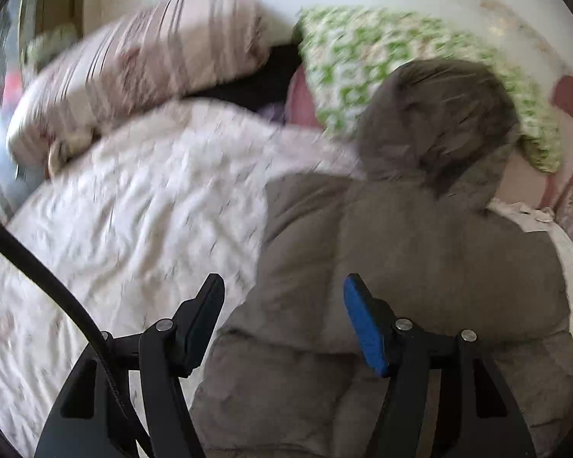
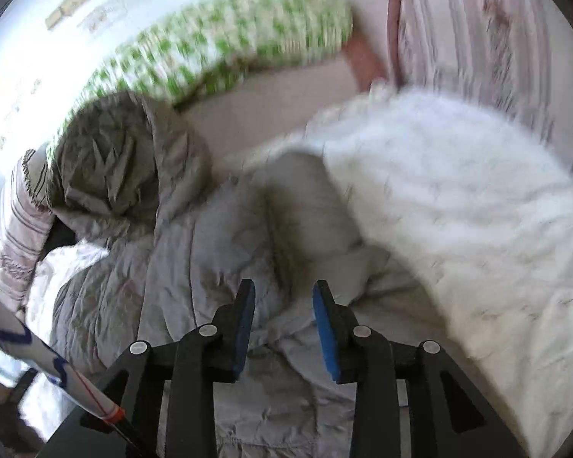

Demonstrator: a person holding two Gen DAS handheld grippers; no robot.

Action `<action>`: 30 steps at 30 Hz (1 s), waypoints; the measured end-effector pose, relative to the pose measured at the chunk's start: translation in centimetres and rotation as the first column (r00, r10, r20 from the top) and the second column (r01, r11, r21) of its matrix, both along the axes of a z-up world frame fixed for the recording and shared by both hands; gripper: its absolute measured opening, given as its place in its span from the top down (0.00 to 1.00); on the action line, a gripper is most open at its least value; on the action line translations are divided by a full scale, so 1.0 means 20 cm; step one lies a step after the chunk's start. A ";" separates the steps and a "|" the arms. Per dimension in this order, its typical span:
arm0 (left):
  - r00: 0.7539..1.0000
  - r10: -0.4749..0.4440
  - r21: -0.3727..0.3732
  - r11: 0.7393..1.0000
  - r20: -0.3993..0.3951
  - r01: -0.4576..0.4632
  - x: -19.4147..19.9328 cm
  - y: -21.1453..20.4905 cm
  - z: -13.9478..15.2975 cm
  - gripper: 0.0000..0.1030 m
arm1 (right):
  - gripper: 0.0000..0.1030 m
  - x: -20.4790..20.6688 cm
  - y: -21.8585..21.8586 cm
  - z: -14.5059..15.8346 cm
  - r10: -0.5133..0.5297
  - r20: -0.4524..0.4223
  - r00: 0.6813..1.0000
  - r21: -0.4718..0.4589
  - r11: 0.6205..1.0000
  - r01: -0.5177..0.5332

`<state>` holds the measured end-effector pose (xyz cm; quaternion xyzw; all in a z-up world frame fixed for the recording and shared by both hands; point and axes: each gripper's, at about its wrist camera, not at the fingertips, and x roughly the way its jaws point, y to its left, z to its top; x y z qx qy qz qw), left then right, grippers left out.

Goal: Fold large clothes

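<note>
A grey-brown padded jacket (image 1: 420, 259) lies on the bed, its hood (image 1: 439, 122) at the far end near the pillows. My left gripper (image 1: 282, 282) hovers over the jacket's left edge, open, with nothing pinched between its pads. In the right wrist view the same jacket (image 2: 195, 248) spreads below, wrinkled, with the hood (image 2: 107, 152) at upper left. My right gripper (image 2: 283, 286) is open by a narrower gap above the jacket's fabric. No cloth sits between its blue pads. Both views are blurred.
A white crumpled bedspread (image 1: 133, 210) (image 2: 458, 210) covers the bed around the jacket. A pink striped pillow (image 1: 152, 53) and a green-and-white pillow (image 1: 382, 57) (image 2: 229, 38) lie at the head. A black cable (image 1: 38, 267) crosses the lower left.
</note>
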<state>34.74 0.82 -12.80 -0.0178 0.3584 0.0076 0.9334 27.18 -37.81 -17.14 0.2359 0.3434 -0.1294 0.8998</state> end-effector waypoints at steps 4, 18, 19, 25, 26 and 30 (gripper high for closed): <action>0.996 -0.090 0.057 0.994 -0.008 0.091 -0.01 -0.14 -0.04 0.34 | 0.65 0.06 0.13 0.02 0.146 0.058 0.988 -0.061 0.988 -0.142; 0.993 -0.036 0.047 0.998 -0.108 0.041 0.03 -0.14 -0.23 0.29 | 0.65 0.22 0.22 -0.19 0.235 -0.129 0.963 -0.126 0.960 -0.251; 0.994 -0.035 0.048 0.998 -0.103 0.040 0.02 -0.14 -0.22 0.29 | 0.65 0.19 0.24 -0.16 0.233 -0.124 0.964 -0.144 0.957 -0.250; 0.995 -0.083 0.063 0.994 -0.062 0.087 -0.09 -0.23 -0.13 0.29 | 0.65 0.10 0.35 -0.07 0.309 -0.074 0.948 -0.133 0.939 -0.317; 0.994 -0.091 0.066 0.993 -0.055 0.095 -0.11 -0.25 -0.12 0.29 | 0.65 0.09 0.37 -0.08 0.324 -0.080 0.943 -0.124 0.935 -0.332; 0.991 -0.118 0.075 0.990 -0.058 0.122 -0.15 -0.29 -0.13 0.29 | 0.65 0.09 0.50 -0.14 0.382 -0.136 0.914 -0.133 0.907 -0.399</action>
